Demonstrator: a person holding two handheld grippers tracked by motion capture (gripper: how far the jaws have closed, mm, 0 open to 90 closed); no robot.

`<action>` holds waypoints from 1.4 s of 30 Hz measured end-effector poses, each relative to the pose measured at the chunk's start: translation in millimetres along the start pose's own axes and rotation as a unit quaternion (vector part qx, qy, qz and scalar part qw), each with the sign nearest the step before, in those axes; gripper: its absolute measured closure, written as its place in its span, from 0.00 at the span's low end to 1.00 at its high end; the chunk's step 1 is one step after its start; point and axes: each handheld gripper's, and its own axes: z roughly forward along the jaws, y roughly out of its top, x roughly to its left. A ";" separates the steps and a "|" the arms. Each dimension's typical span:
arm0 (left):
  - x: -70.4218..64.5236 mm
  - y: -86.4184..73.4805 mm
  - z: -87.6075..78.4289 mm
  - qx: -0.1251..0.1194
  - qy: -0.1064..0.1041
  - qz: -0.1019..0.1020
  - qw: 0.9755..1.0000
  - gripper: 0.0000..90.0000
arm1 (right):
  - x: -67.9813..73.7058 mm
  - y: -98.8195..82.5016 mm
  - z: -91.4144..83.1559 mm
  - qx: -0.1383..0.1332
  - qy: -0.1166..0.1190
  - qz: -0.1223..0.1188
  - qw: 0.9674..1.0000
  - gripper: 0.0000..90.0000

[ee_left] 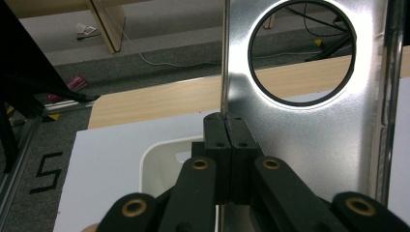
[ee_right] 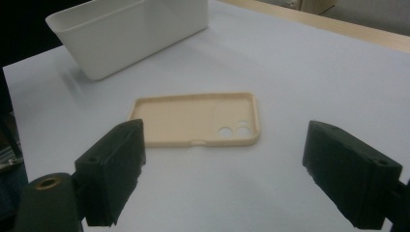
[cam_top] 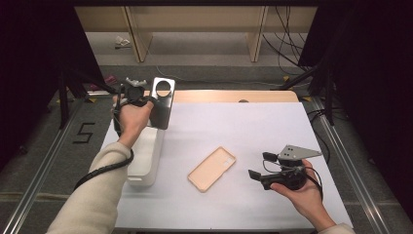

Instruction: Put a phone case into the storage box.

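My left gripper (cam_top: 150, 101) is raised over the back left of the table and is shut on the edge of a shiny metal plate (cam_top: 162, 103) with a round hole near its top. In the left gripper view the jaws (ee_left: 225, 131) pinch the thin edge of the metal plate (ee_left: 309, 140), which stands upright. A white bin (cam_top: 146, 157) lies just below it. A beige phone case (cam_top: 212, 168) lies inside-up on the white mat. My right gripper (cam_top: 261, 165) rests at the right, open, its jaws pointing at the phone case (ee_right: 193, 118) from a short way off.
The white mat (cam_top: 243, 131) covers a wooden table whose far edge (cam_top: 234, 96) shows. The white bin (ee_right: 125, 34) stands behind the case in the right gripper view. Cables and shelf legs lie on the floor beyond, and a taped "5" (cam_top: 84, 132) at the left.
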 end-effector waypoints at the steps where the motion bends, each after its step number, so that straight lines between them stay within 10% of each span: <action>1: 0.5 0.2 -0.1 0.000 0.000 -0.001 1.000 0.99 | 0.0 0.0 0.0 0.000 0.000 0.000 1.000 0.18; 42: 26.3 3.8 7.7 -0.006 0.027 -0.035 0.999 0.99 | -0.5 -0.1 -0.2 -0.001 0.002 0.002 1.000 0.18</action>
